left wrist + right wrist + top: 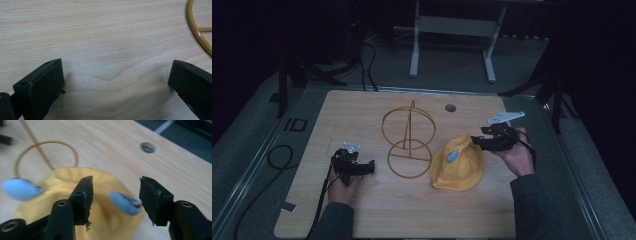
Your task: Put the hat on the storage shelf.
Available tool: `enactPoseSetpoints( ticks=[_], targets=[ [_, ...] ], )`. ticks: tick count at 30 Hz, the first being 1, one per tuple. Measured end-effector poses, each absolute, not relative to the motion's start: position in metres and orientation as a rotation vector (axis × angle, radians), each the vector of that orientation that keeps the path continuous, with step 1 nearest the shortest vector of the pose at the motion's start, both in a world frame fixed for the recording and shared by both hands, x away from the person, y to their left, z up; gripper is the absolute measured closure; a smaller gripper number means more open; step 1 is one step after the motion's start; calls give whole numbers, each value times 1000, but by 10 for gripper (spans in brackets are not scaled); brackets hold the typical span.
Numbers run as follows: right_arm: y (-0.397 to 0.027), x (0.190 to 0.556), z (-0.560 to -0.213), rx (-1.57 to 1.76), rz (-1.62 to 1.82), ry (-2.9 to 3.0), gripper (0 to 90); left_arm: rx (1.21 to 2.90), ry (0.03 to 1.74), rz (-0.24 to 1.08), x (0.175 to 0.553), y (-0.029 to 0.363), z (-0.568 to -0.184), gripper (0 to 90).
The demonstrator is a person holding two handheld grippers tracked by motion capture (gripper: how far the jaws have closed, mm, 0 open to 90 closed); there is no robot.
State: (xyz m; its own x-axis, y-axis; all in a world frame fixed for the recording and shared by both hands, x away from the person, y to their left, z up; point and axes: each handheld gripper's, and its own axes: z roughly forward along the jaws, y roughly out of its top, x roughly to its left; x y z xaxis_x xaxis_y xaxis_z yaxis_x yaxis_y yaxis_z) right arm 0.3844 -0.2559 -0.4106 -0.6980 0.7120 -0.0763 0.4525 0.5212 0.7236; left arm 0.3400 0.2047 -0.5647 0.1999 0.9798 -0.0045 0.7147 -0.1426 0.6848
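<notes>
Tongs: right tongs [115, 195] spread over yellow hat [458, 165], pinching nothing; left tongs [116, 82] spread above bare table [100, 37].

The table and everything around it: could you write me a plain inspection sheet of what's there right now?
Surface: pale wooden table with a round hole near its far edge.
Job's things: floppy yellow fabric hat with light-blue ear-like patches, lying flat; gold wire hat stand upright to its left, apart from the hat.
Clutter: nothing seen.
Grippers: left claw open above bare wood, holding nothing; right claw open at the hat's far edge, one blue patch between its jaws, pads not pressing.
Cables: black cable trailing from the left claw; black loop on the floor at left.
Surroundings: grey floor, white frame legs beyond the table, dark room.
</notes>
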Motion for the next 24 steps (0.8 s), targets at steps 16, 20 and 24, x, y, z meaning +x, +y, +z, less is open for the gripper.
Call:
enactPoseSetpoints(
  ticks=[16,20,24],
  targets=[
    [-230,381,-419,743,870,2570,271,1924,1574,617,340,205,-565,4],
    [-228,382,-420,705,832,2605,225,1923,1573,618,340,205,-565,4],
    [-226,384,-423,668,787,2634,203,1923,1573,618,340,205,-565,4]
  ],
)
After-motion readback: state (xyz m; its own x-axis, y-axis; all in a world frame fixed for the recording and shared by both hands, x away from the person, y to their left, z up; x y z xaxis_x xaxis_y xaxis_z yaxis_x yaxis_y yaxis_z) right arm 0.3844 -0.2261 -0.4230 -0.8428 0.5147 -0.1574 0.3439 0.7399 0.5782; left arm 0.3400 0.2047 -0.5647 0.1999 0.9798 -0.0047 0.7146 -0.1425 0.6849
